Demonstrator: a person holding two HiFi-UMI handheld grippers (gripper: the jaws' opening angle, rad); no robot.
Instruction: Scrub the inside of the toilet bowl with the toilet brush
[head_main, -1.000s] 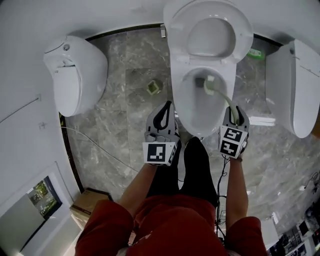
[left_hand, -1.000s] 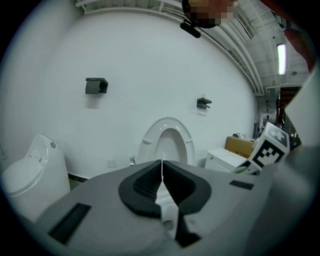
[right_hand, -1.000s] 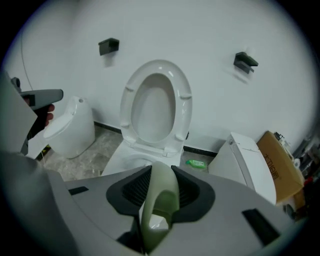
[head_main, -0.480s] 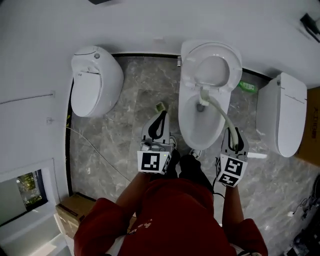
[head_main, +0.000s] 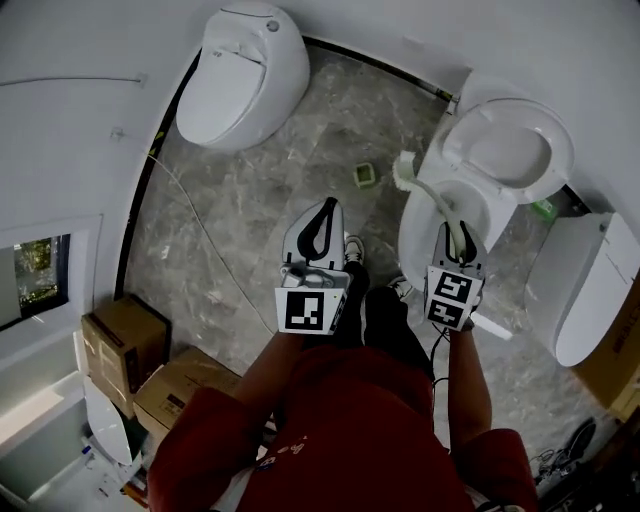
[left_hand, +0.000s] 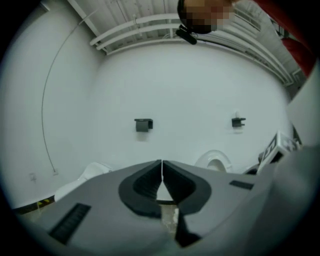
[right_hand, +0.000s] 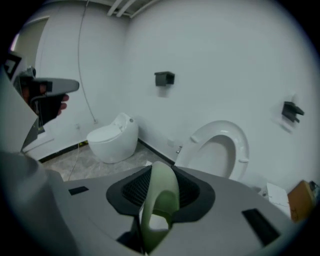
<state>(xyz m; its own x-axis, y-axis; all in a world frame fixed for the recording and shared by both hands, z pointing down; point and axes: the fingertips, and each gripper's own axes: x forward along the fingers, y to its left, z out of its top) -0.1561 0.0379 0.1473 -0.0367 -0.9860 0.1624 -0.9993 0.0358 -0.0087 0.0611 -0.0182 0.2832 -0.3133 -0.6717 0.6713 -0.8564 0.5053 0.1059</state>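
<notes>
The white toilet (head_main: 415, 245) stands at the right with its seat and lid (head_main: 505, 150) raised. My right gripper (head_main: 458, 232) hovers over the bowl's near rim, shut on the pale green handle of the toilet brush (head_main: 432, 195). The brush head (head_main: 404, 168) hangs outside the bowl, beyond its left rim and over the floor. In the right gripper view the handle (right_hand: 161, 197) fills the gap of the right gripper (right_hand: 160, 175), with the raised seat (right_hand: 220, 150) behind. My left gripper (head_main: 325, 208) is shut and empty, left of the toilet; its tips (left_hand: 161, 162) meet.
A small green holder (head_main: 364, 177) sits on the grey stone floor left of the toilet. A second toilet (head_main: 245, 70) stands at the far left, a third (head_main: 590, 290) at the right. Cardboard boxes (head_main: 120, 345) lie at the lower left. A thin cable (head_main: 200, 240) crosses the floor.
The brush head has come up out of the bowl and swung past its left rim. Both grippers have risen, and the head view has turned left.
</notes>
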